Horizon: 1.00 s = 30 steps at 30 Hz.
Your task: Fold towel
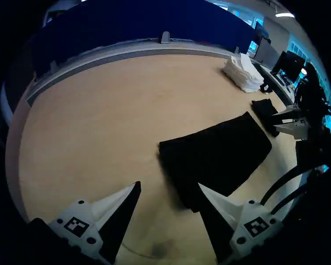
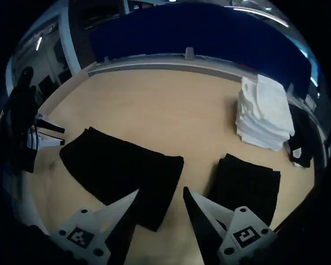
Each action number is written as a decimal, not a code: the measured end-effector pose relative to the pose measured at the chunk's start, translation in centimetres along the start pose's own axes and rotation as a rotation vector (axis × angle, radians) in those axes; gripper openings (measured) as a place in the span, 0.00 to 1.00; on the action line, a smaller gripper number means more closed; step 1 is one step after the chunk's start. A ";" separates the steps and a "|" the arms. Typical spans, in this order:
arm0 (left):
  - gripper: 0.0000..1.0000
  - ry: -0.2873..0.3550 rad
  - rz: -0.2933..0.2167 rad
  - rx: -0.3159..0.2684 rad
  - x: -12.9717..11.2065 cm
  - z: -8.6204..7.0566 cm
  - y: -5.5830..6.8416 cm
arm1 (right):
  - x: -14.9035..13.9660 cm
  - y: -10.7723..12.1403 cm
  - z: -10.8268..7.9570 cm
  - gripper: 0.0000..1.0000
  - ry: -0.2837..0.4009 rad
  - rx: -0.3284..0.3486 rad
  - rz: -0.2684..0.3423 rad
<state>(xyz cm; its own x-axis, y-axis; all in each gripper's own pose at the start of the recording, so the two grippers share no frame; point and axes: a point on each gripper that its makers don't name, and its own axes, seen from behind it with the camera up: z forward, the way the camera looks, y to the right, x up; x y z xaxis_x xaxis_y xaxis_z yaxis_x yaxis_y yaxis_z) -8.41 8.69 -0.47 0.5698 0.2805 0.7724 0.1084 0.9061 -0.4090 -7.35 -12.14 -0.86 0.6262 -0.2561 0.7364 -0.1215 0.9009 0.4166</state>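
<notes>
Light wooden surface (image 1: 99, 123). Black towel (image 1: 214, 157) lies flat just ahead-right of the left claw (image 1: 169, 184), fingers spread, empty; right claw (image 2: 160, 189), likewise spread and empty, has it ahead-left.

A pale wooden tabletop (image 1: 99, 123) spreads across the frame, backed along its upper edge by a dark blue partition (image 1: 143, 22). A stack of folded white cloths (image 1: 242, 73) sits on it at upper right, near dark monitors (image 1: 291, 64) and a lit ceiling light (image 1: 284, 15).
</notes>
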 end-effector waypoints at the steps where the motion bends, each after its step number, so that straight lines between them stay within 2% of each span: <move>1: 0.85 0.000 -0.007 0.004 -0.4 -0.3 0.0 | -0.2 -0.2 -0.2 0.67 0.000 0.002 -0.001; 11: 0.85 0.007 -0.096 0.040 -4.5 -3.3 0.0 | -3.4 -1.5 -1.6 0.67 -0.026 0.010 -0.014; 17: 0.85 -0.010 -0.116 0.064 -7.8 -5.0 0.4 | -5.6 -2.0 -2.6 0.67 -0.044 0.005 -0.017; 23: 0.85 -0.019 -0.138 0.065 -9.5 -5.7 0.9 | -6.6 -1.9 -3.2 0.67 -0.053 -0.002 -0.014; 30: 0.85 -0.019 -0.144 0.069 -9.8 -5.8 0.8 | -6.9 -1.8 -3.0 0.67 -0.058 -0.002 -0.023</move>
<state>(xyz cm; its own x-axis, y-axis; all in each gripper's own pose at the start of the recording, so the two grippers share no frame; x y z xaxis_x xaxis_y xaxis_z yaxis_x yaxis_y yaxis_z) -9.20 4.81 -11.19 0.5368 0.1519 0.8299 0.1310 0.9567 -0.2598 -9.12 -10.95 -8.28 0.5828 -0.2965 0.7566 -0.1065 0.8952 0.4328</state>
